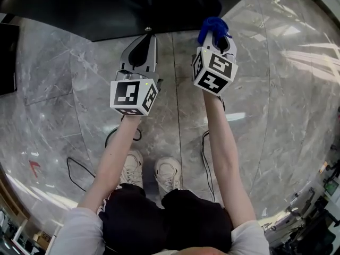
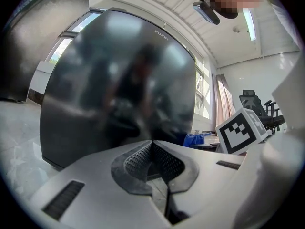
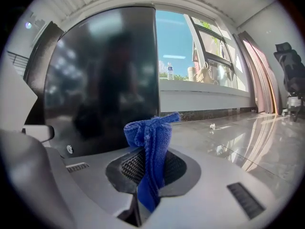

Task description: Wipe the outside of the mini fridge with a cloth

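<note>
The black mini fridge stands on the floor just ahead of me, its glossy dark side filling the left gripper view and the right gripper view. My right gripper is shut on a bunched blue cloth, which sticks up from between the jaws close to the fridge's edge. My left gripper is shut with nothing in it, its tips close in front of the fridge wall. The cloth also shows at the right of the left gripper view.
The floor is grey polished marble. Black cables lie near my feet. A dark object sits at the left edge. A window sill with a bottle and bag runs right of the fridge. An office chair stands farther right.
</note>
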{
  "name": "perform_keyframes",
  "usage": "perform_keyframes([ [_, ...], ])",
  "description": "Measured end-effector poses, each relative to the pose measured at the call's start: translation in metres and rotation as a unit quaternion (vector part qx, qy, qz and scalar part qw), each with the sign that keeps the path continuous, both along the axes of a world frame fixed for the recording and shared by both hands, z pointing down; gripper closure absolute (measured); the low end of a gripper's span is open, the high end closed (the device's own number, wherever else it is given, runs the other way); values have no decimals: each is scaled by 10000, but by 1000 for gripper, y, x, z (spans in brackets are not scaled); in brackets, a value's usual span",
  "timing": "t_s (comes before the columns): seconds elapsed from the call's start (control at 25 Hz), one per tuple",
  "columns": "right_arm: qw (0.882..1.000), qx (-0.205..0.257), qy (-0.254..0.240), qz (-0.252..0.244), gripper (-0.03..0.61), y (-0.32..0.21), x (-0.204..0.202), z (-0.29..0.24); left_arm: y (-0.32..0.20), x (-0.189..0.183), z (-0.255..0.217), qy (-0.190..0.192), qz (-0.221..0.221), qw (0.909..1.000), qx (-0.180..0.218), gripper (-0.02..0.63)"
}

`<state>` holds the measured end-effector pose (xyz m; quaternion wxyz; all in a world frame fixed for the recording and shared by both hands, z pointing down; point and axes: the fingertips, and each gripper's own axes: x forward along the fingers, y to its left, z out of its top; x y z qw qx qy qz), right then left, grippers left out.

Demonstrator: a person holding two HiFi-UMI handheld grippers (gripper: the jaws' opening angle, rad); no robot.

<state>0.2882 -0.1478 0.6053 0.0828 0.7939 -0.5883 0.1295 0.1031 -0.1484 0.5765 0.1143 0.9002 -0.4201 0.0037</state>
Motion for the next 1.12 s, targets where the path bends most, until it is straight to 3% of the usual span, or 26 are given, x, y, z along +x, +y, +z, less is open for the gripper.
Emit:
perform_keyframes([
  [0.32, 9990, -117, -80, 426, 514, 2, 32, 8, 0, 0, -13, 132, -59, 9998, 107, 609],
  [0.64, 9989, -107, 33, 454, 514, 13, 30, 0, 0, -13, -21, 233, -270, 9993, 112, 609],
  [0.88, 9995, 56, -24, 325, 514, 36, 6, -21, 4, -31, -23, 98, -348, 9993, -13, 609],
  [1.12, 9990, 237, 74, -366, 514, 44, -48, -50, 5, -49, -31, 78, -449, 9989, -91, 609],
])
